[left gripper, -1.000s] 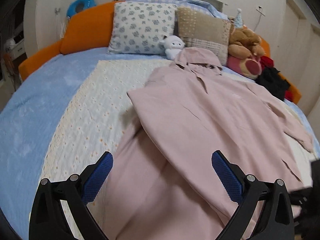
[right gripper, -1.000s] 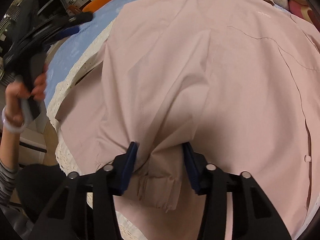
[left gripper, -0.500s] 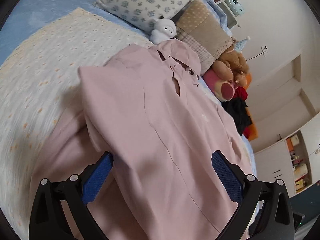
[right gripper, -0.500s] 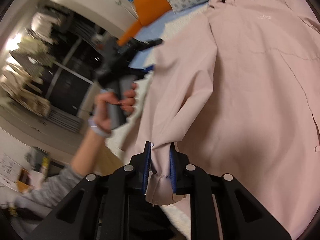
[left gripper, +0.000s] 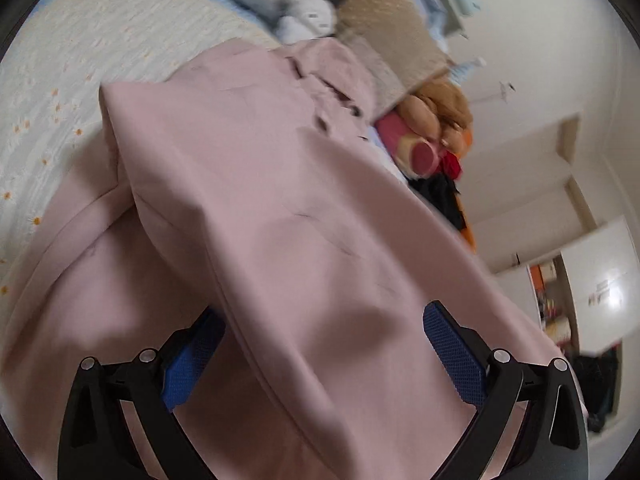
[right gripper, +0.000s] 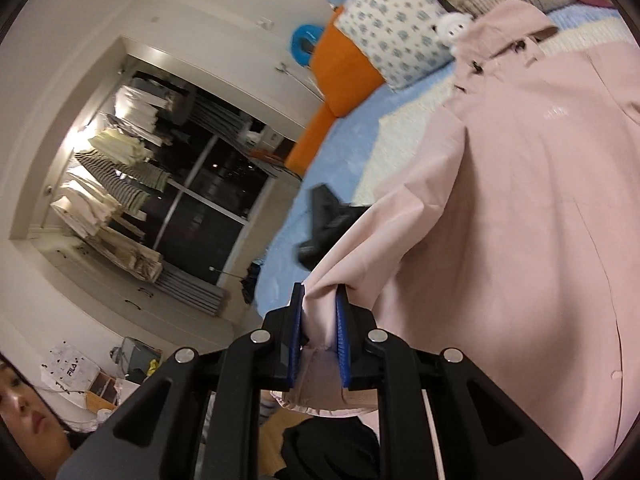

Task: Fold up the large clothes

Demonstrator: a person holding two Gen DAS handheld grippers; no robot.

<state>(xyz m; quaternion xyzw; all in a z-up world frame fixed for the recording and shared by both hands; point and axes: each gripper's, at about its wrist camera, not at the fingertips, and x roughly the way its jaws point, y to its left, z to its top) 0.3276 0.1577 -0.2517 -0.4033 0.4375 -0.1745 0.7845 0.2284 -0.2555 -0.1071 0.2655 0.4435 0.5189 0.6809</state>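
In the left wrist view, the left hand-held gripper (left gripper: 320,354) hangs with its blue pads spread wide, one on either side of a raised fold of the pink coat (left gripper: 256,208), the cloth between them but not pinched. The coat lies on the bed (left gripper: 72,64), over a cream flowered coverlet; beyond its collar sit a white plush toy (left gripper: 306,16), a beige pillow (left gripper: 392,32) and a brown teddy bear (left gripper: 436,112) beside dark clothes. No writing on the coat reads here because of blur. In the right wrist view, the right hand-held gripper (right gripper: 319,334) has its pads pressed on the coat's cuffed sleeve end (right gripper: 320,340), which is lifted clear of the bed while the rest of the coat drapes toward the collar. A small pale chest mark on the coat is too blurred to read. Left of the coat, a cardboard box (right gripper: 74,372) on the floor bears the word "FILA". An orange headboard cushion (right gripper: 340,68) and a flowered pillow (right gripper: 394,24) lie past the coat's collar.
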